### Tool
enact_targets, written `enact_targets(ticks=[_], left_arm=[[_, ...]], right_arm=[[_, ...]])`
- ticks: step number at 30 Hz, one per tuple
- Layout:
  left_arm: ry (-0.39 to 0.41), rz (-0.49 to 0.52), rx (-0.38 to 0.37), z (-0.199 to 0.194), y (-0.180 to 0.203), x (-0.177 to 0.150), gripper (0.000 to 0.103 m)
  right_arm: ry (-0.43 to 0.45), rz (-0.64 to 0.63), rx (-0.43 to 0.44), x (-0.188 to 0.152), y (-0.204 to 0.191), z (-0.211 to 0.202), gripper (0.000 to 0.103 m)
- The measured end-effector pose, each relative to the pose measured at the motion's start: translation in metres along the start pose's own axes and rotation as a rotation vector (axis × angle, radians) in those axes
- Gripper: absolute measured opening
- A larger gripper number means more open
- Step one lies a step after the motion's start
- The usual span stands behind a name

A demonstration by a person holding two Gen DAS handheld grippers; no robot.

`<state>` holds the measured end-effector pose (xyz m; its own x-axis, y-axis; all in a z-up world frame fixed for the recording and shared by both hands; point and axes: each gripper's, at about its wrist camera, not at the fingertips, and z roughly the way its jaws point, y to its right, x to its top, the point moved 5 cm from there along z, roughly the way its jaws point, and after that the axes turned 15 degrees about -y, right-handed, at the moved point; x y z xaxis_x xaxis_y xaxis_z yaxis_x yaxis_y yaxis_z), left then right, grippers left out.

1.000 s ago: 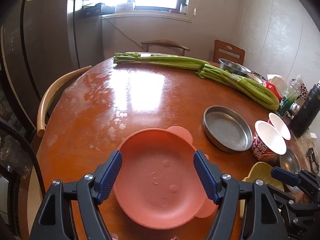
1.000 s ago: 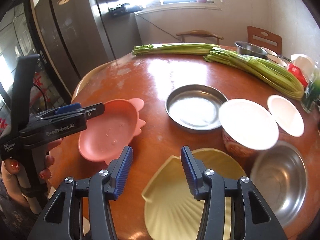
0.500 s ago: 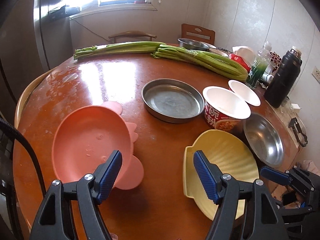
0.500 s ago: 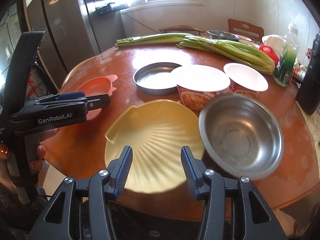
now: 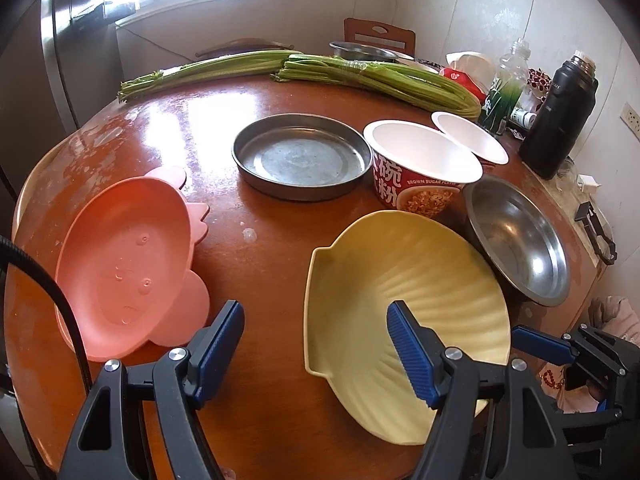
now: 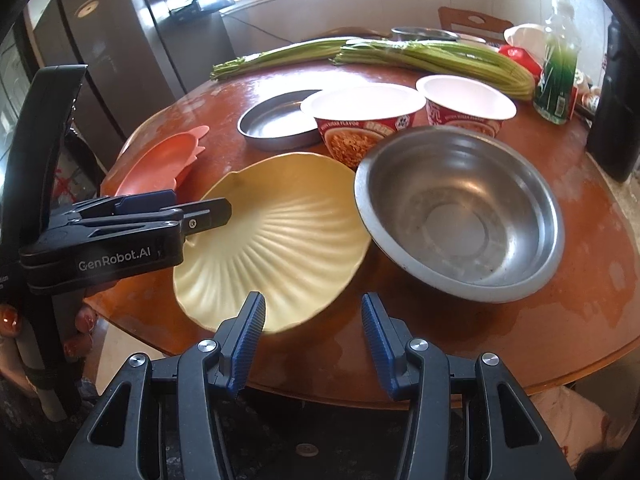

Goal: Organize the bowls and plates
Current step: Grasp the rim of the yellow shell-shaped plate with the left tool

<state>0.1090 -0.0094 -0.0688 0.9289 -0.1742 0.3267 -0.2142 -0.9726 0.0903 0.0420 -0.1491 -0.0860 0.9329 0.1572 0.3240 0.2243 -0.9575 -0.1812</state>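
While over yellow shell plate, left tongs open, right tongs open, both empty.

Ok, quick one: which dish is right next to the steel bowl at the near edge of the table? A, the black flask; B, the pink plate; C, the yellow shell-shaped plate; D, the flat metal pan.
C: the yellow shell-shaped plate sits directly beside the steel bowl, their rims meeting or nearly so in the right wrist view.
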Motion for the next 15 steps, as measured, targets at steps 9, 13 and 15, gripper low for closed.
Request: enact_targets(ticks=[9,13,15], left_arm=[[-0.028,0.013,-0.008,0.012,0.007,0.004,0.073],[-0.037,0.025,-0.028,0.016,0.009,0.004,0.073],[-0.038,0.027,-0.036,0.017,0.009,0.004,0.073]], right_arm=[[-0.010,-0.025,0.004,0.013,-0.003,0.009,0.052],[-0.019,-0.055,0.000,0.016,-0.009,0.013,0.052],[-0.023,-0.063,-0.004,0.017,-0.012,0.015,0.052]])
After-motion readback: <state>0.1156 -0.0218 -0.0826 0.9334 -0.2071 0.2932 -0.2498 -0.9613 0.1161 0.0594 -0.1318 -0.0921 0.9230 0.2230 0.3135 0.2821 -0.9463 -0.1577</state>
